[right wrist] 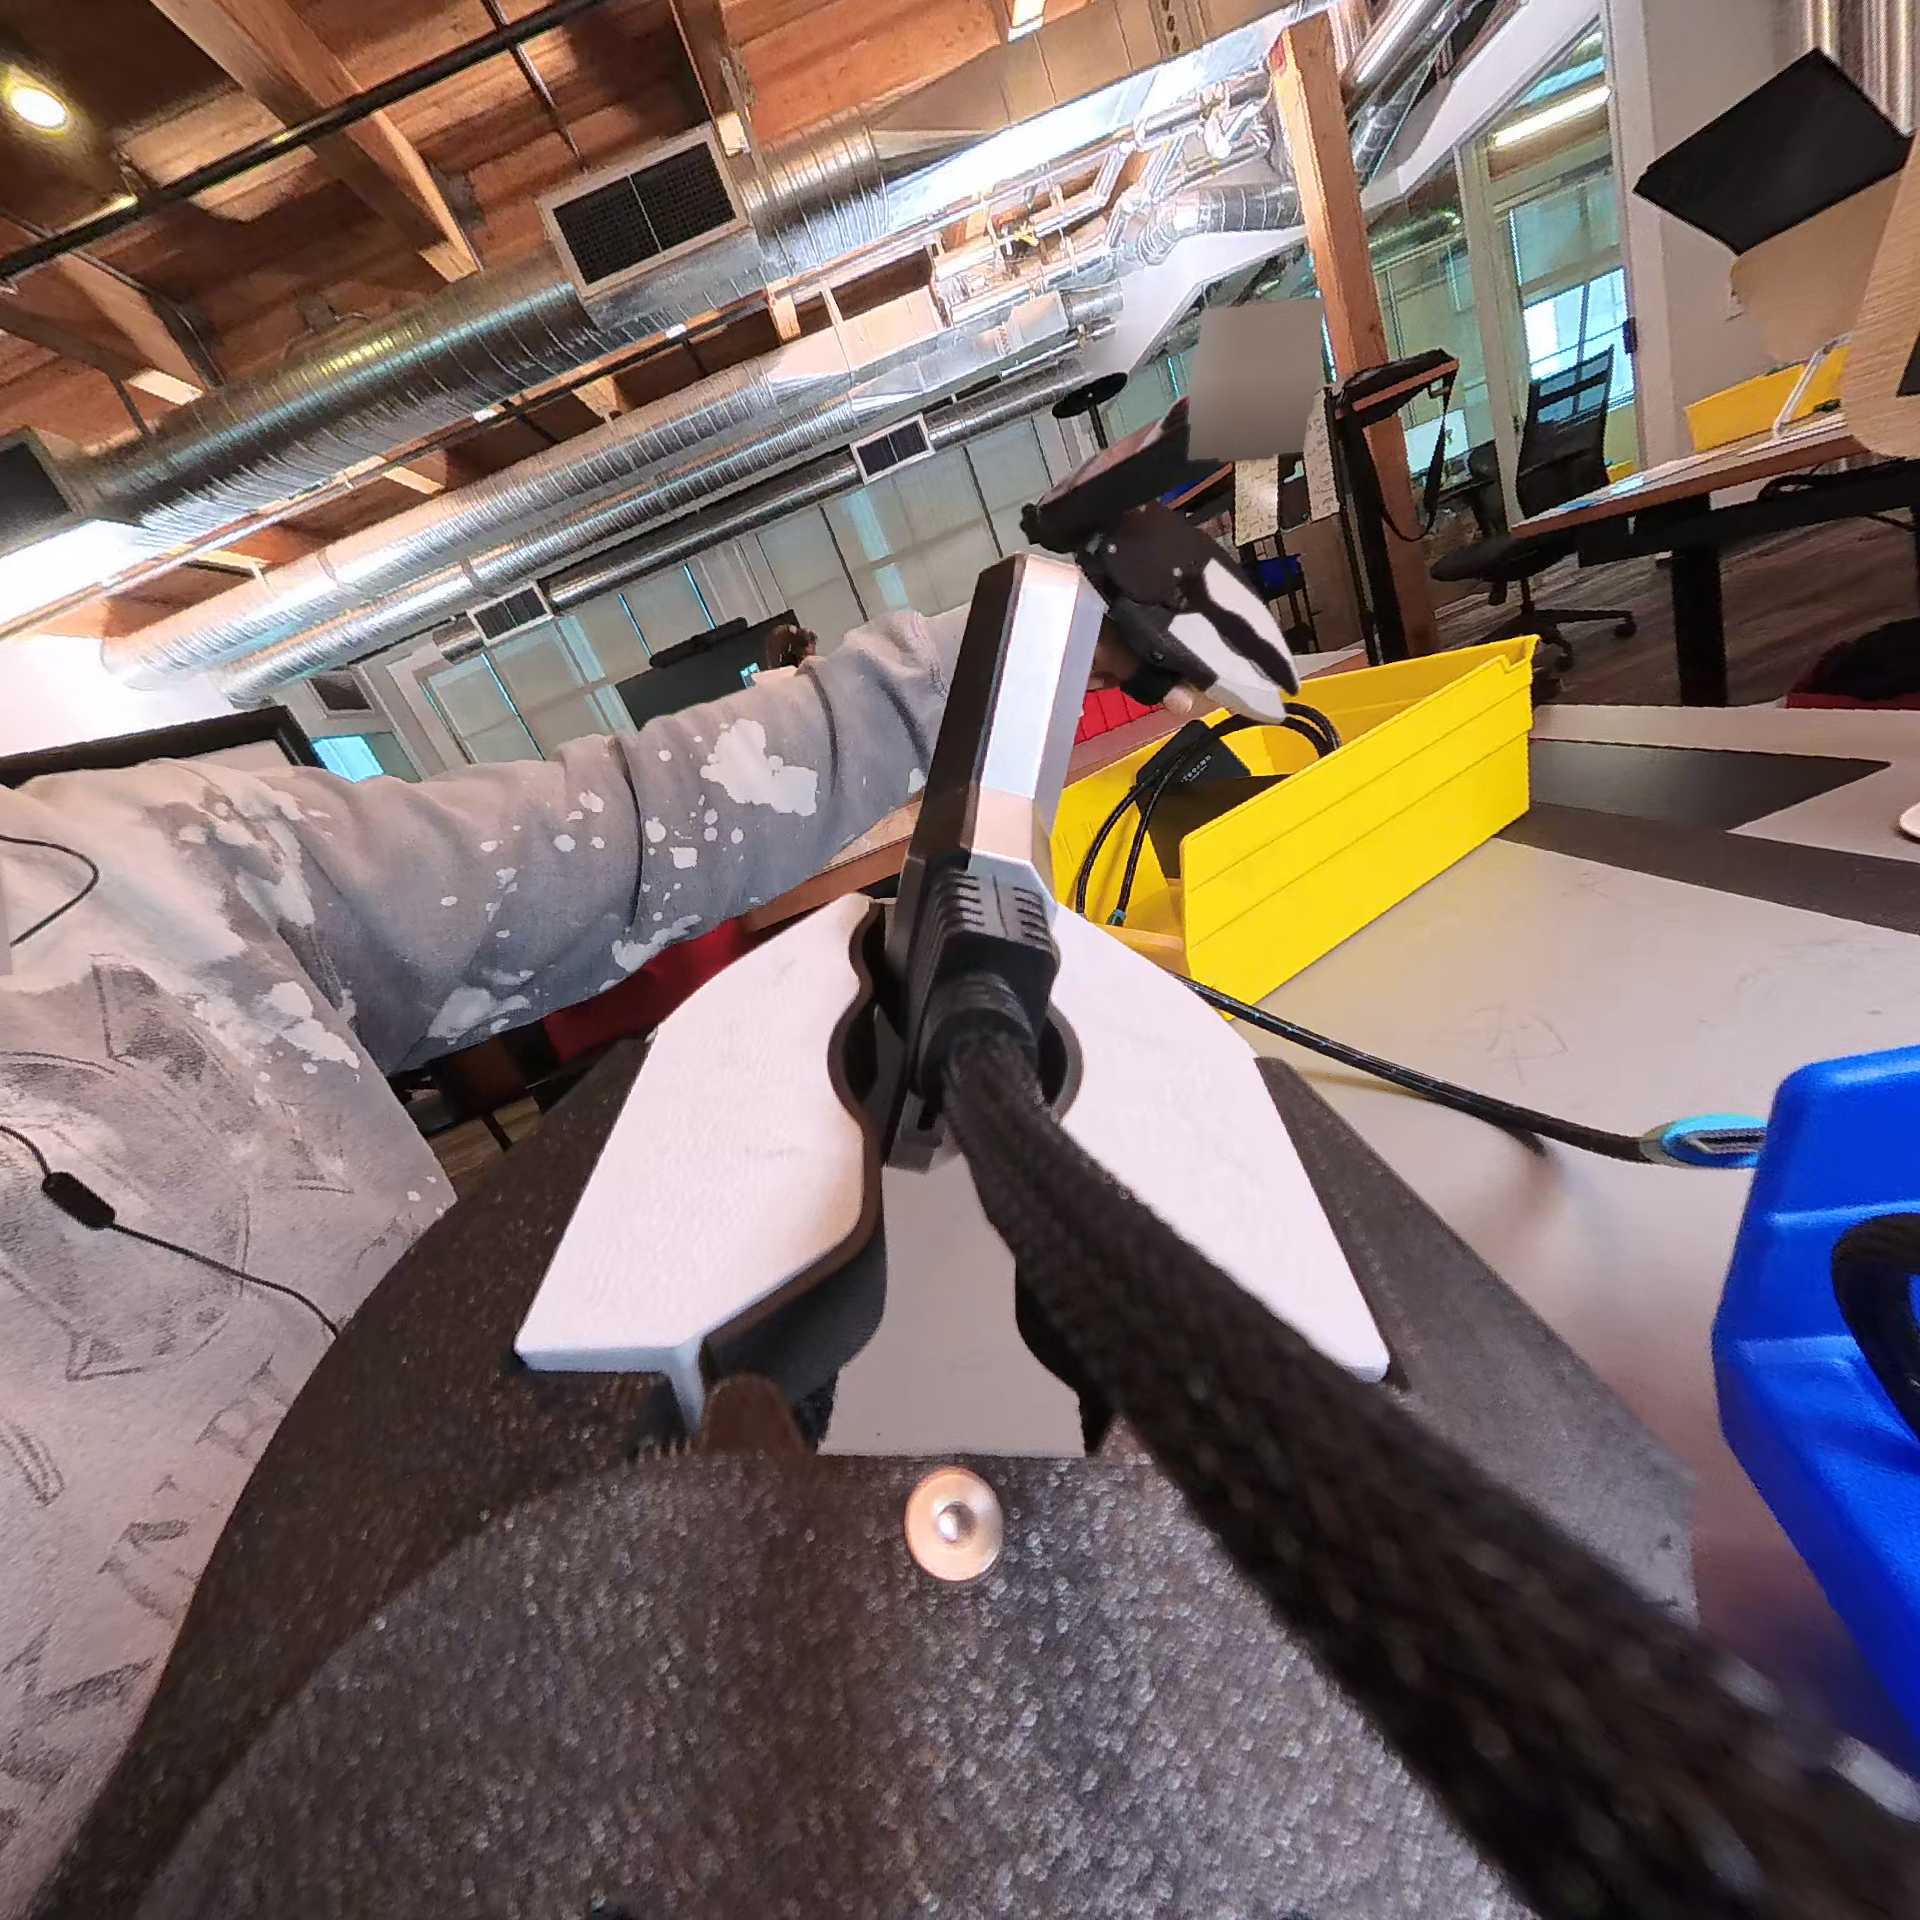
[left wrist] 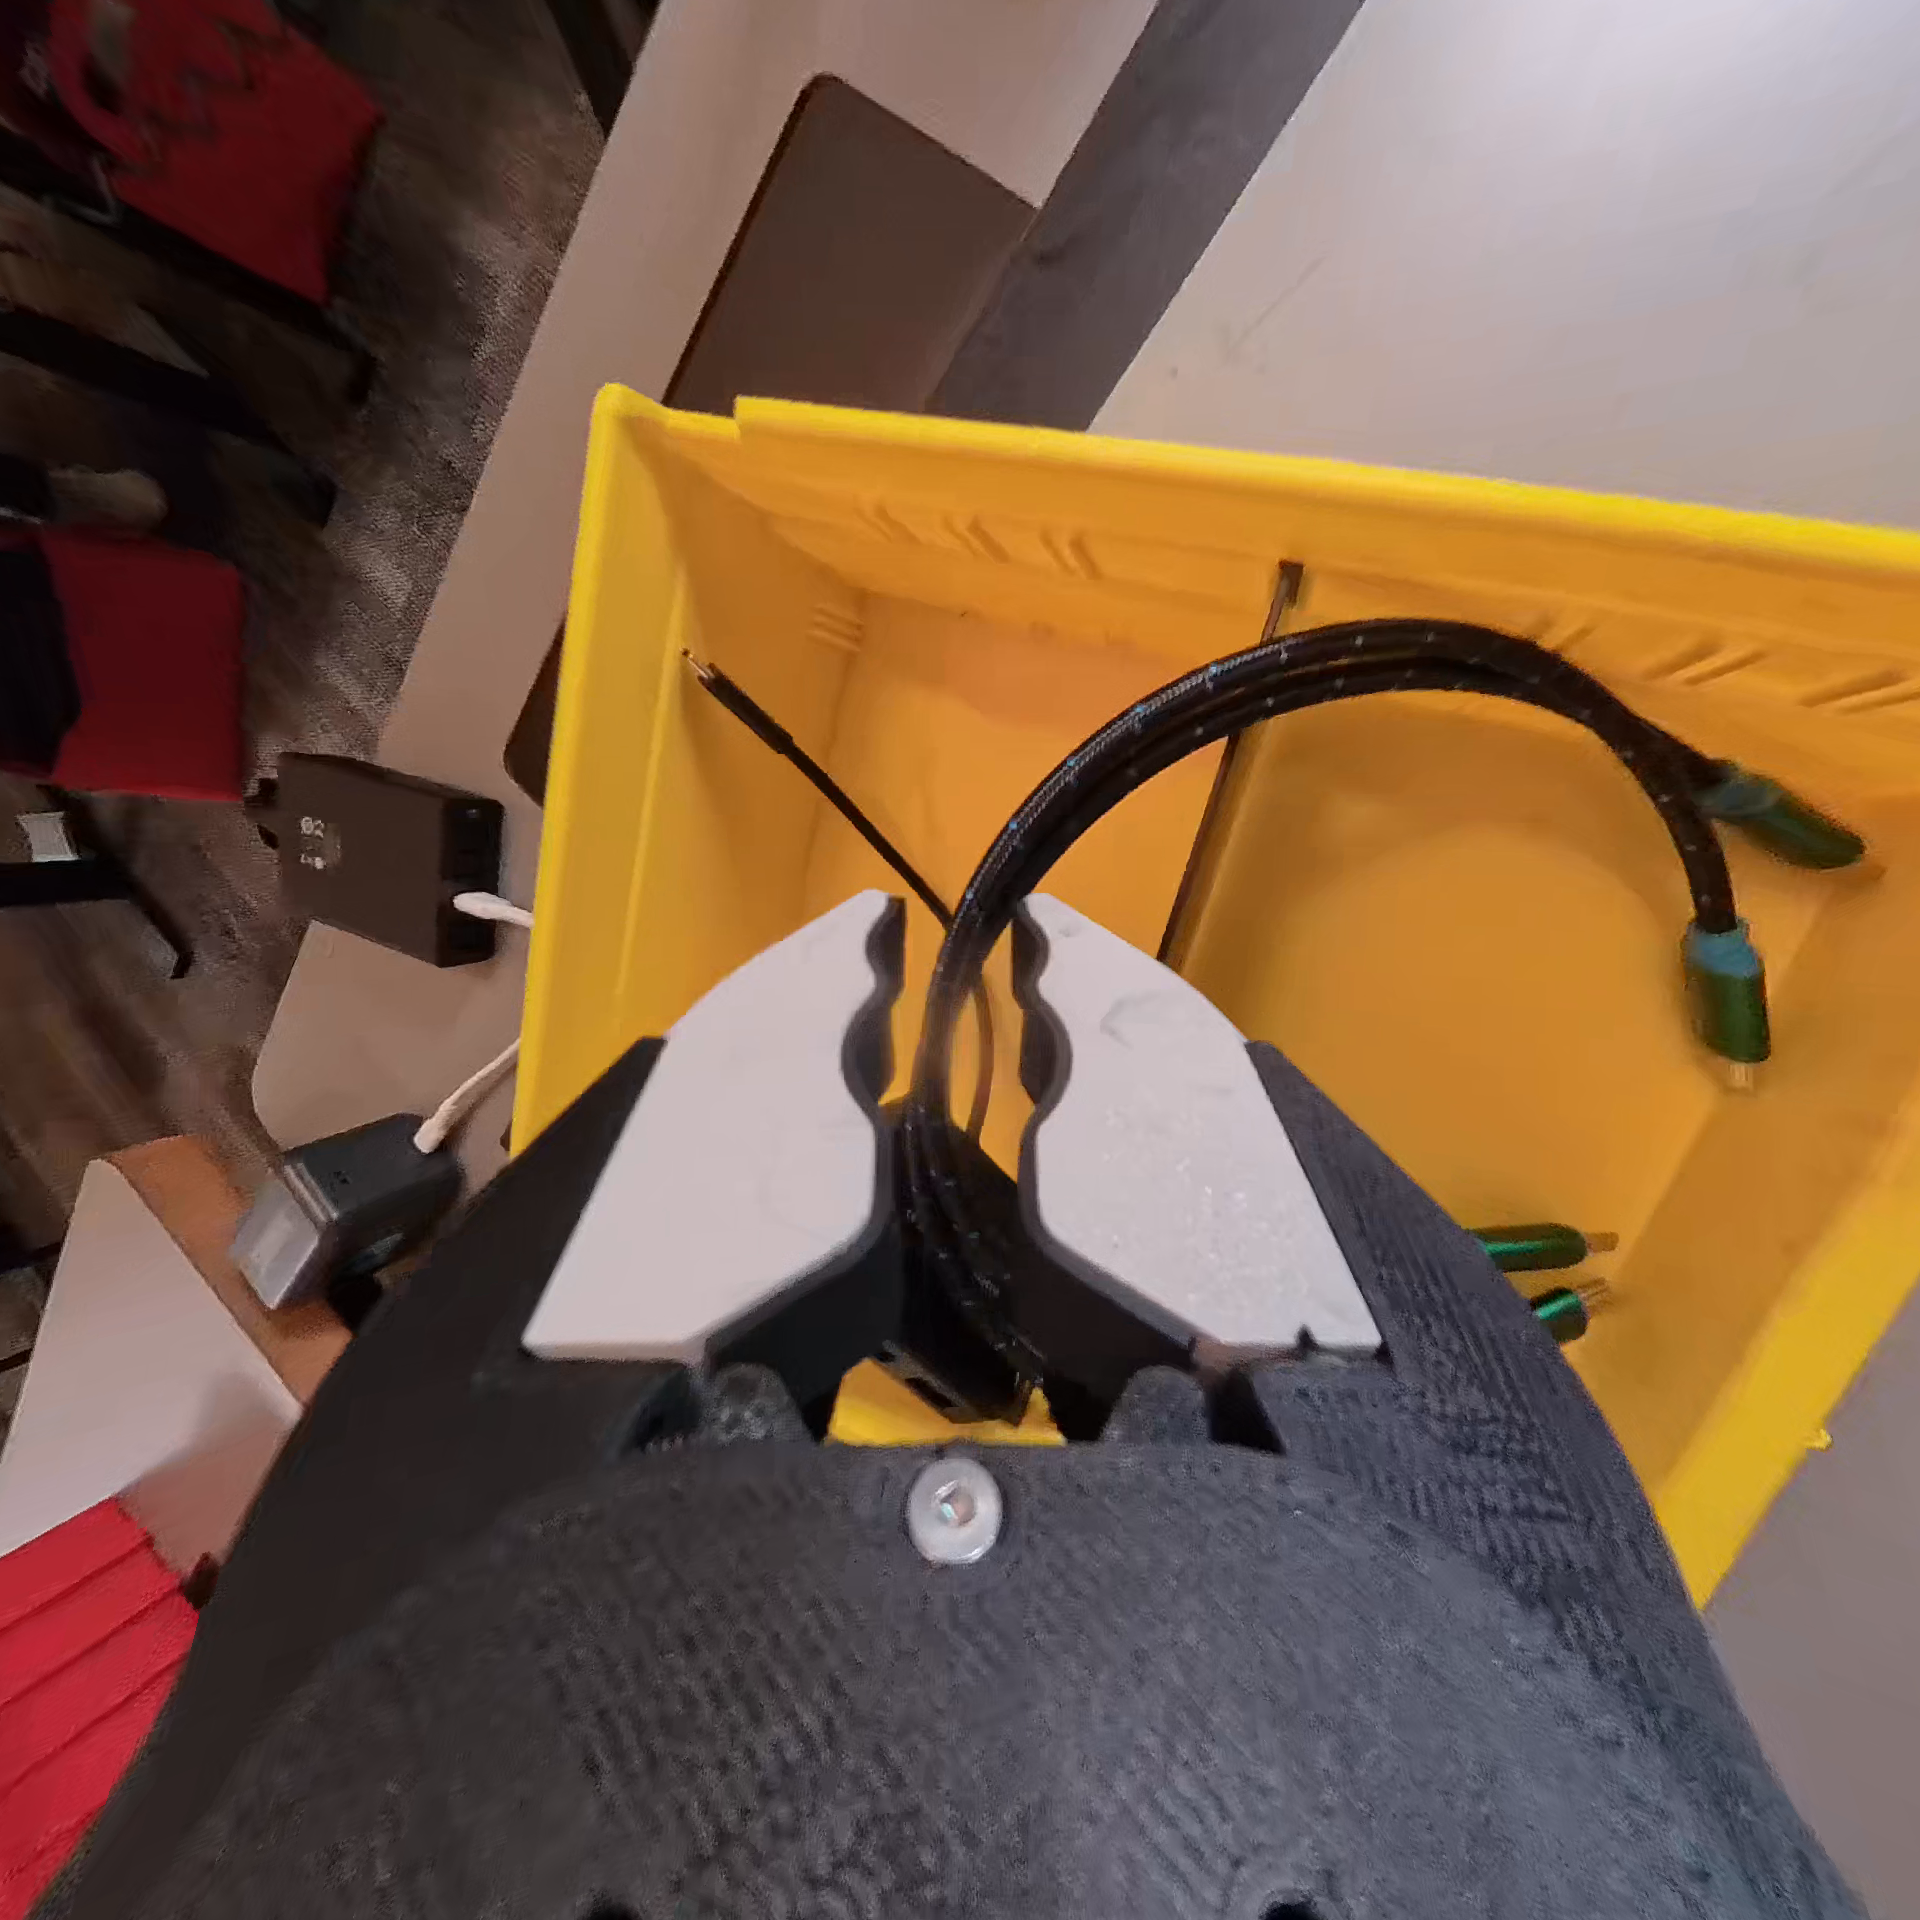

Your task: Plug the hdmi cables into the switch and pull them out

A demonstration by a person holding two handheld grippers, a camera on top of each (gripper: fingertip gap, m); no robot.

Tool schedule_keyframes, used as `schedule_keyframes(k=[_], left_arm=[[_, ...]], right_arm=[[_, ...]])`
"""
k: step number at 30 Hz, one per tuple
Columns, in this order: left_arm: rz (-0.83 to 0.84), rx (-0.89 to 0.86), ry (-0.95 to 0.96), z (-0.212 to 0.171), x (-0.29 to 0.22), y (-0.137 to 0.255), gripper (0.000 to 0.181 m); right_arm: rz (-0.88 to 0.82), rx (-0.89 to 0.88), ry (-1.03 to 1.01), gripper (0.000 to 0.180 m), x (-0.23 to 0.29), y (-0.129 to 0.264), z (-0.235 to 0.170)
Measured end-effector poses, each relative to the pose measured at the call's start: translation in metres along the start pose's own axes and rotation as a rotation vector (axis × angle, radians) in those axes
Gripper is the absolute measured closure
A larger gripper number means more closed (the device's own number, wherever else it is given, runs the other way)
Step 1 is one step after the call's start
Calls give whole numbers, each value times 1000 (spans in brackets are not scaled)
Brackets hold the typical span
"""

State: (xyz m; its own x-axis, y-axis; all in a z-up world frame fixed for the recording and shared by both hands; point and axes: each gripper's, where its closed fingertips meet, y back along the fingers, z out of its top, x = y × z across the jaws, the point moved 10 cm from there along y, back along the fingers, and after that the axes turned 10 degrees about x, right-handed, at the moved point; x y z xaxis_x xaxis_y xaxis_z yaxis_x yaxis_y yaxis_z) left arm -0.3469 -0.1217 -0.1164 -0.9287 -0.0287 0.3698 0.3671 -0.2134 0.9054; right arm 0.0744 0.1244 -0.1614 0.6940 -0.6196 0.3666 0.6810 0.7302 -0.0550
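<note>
**Both grippers hold cabling at the yellow bin**

While the right gripper (right wrist: 961, 935) clamps the switch (right wrist: 1003, 727) by its cable end, the long black-and-silver body points up and away past the fingertips, its thick braided cable (right wrist: 1195, 1351) trailing back toward the camera. Only the left wrist view looks into the yellow bin (left wrist: 727, 644), where the left gripper (left wrist: 961, 914) pinches a bundle of braided hdmi cables (left wrist: 1247, 686) deep between its fingers (tips slightly apart); the cables arc rightward to green plugs (left wrist: 1725, 1003) above the bin floor. Only the right wrist view shows a blue-tipped plug (right wrist: 1704, 1141) lying on the table (right wrist: 1558, 987) beside a blue object (right wrist: 1829, 1299), cut off by the frame edge.
</note>
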Motion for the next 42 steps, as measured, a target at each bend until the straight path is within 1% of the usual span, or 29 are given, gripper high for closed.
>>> schedule_keyframes(k=[1,4,7,9,14,20,25,27,29,32,35,37,39,42], left_arm=[[-9,14,-9,0,0,-2,159],[-16,45,-33,2,0,-7,157],[-21,64,-49,4,0,-9,169],[3,63,-77,6,-1,0,171],[-12,90,-103,5,-1,24,172],[26,104,-113,0,-4,29,172],[103,181,-174,-4,-5,33,173],[112,189,-178,-5,-5,36,173],[158,204,-186,-6,-4,42,173],[205,230,-244,-5,-12,46,173],[188,159,-178,-1,-10,56,173],[107,104,-119,0,-7,61,174],[73,88,-77,-1,-3,62,174],[79,90,-76,-2,-1,64,174]], right_arm=[[-1,1,1,155,0,0,0],[0,2,3,155,1,-1,0],[-2,2,2,155,2,0,0],[-2,-1,1,155,2,1,1],[6,-6,-8,155,1,2,1],[-3,-5,0,155,3,3,3],[-13,-14,-4,155,1,6,3],[-17,-14,-3,155,0,7,4],[-19,-16,-4,155,0,7,4],[-18,-13,-11,155,-1,7,3],[-19,-9,-12,155,-1,6,2],[-21,-9,-11,155,-1,6,2],[-23,-10,-10,155,-1,7,3],[-21,-14,-14,155,-2,8,3]])
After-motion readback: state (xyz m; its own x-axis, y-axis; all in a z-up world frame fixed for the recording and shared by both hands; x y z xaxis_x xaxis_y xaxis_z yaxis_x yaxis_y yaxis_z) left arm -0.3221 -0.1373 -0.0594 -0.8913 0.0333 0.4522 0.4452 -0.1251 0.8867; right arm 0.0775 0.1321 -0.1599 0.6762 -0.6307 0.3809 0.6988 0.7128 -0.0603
